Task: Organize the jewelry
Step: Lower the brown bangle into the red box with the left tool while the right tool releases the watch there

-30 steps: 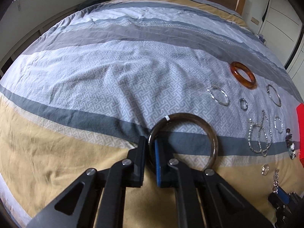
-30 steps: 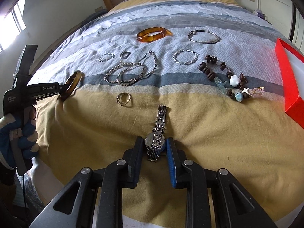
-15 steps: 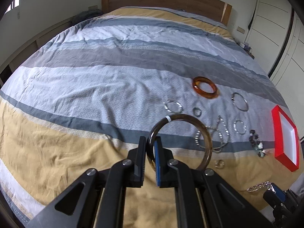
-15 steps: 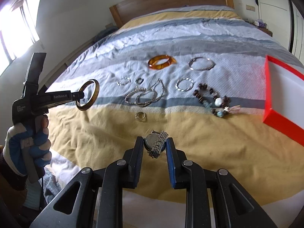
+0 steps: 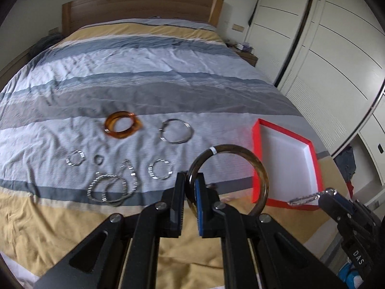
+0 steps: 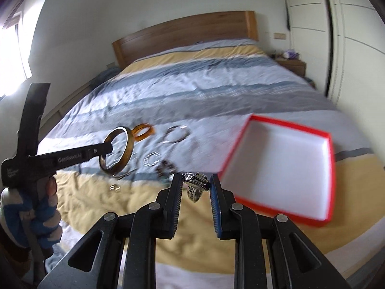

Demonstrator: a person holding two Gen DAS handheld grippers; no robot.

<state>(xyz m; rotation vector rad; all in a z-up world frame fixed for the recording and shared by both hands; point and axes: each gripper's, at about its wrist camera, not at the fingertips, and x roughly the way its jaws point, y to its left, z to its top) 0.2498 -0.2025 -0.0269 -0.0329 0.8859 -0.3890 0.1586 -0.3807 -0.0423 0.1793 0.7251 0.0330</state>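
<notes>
My left gripper (image 5: 190,183) is shut on a dark brown bangle (image 5: 261,175) and holds it in the air above the bed; it also shows in the right wrist view (image 6: 128,144). My right gripper (image 6: 195,183) is shut on a silver metal watch (image 6: 196,184), lifted off the bed; the watch band shows in the left wrist view (image 5: 305,196). A red box with a white inside (image 5: 256,159) lies open on the bed to the right, also in the right wrist view (image 6: 288,124).
On the striped bedspread lie an amber bangle (image 5: 109,122), a thin silver bangle (image 5: 190,132), small silver rings (image 5: 75,162), chain necklaces (image 5: 108,190) and a dark bead bracelet (image 6: 166,167). Wardrobe doors (image 5: 336,60) stand at the right, the headboard (image 5: 139,9) behind.
Both grippers have risen and swung right toward the red box, each carrying its piece. The box now looms larger in both views.
</notes>
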